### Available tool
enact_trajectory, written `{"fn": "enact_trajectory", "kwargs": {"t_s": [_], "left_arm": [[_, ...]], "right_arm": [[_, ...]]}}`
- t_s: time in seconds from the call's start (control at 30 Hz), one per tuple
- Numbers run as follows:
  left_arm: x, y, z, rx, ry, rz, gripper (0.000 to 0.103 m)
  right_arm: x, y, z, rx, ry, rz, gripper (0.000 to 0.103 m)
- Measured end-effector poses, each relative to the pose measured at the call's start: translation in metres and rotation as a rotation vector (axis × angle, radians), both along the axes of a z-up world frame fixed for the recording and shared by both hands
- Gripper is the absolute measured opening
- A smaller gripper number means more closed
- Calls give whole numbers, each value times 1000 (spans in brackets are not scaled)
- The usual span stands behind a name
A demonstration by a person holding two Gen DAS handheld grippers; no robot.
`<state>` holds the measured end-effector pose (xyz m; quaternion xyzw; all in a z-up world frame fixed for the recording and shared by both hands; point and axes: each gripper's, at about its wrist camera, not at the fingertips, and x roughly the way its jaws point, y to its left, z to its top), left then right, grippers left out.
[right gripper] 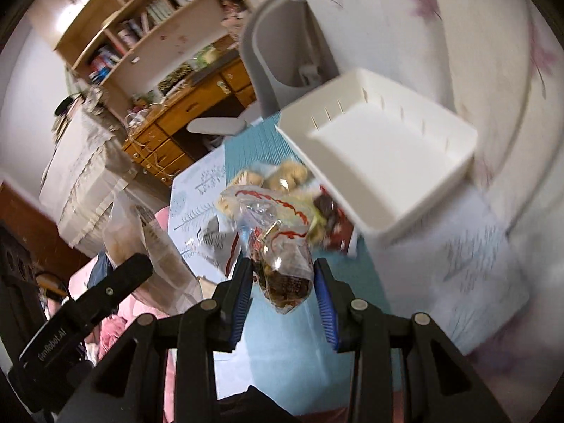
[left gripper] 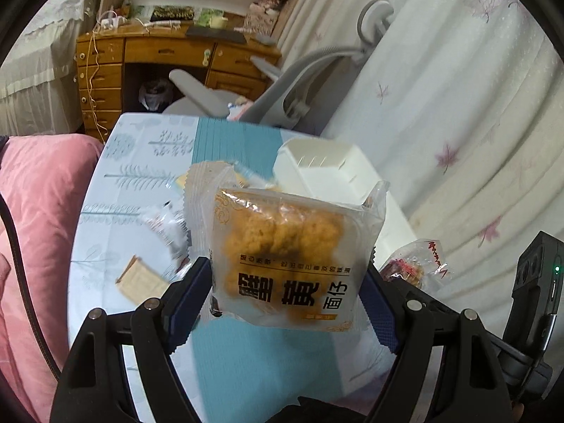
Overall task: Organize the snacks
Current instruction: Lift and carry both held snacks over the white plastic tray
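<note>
The left gripper (left gripper: 287,296) pinches a wide bread pack (left gripper: 292,264) by its sides; the right gripper (right gripper: 282,296), nearly pressed together, pinches a small snack bag (right gripper: 282,275). Both hang above the desk (left gripper: 246,352), likely bound for the empty white bin (right gripper: 380,162).

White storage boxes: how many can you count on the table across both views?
1. The white box sits open and empty at the table's far side, beyond the loose snacks. Another could be hidden outside the views.

Light: dim, warm indoor lighting is washing both views.
Blur: the white tray (right gripper: 384,162) is smearing with motion.
Edges: fisheye is bending the curtain (left gripper: 458,88); black corners are vignetting.
</note>
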<state>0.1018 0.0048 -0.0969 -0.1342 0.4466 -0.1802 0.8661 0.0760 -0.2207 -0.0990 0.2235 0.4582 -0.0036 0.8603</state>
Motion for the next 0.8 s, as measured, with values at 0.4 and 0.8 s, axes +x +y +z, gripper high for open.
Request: {"fn": "enact_trajectory", "kwargs": {"t_s": [0.4,0.8], "left_arm": [[18,-82,1,-21,-16,115,82],[46,-169,-13,-59,-21,135,83]], "right_arm": [[38,-86,7,-6,-26,111,36],[65,-157,-1,-52,-11,198,36]]}}
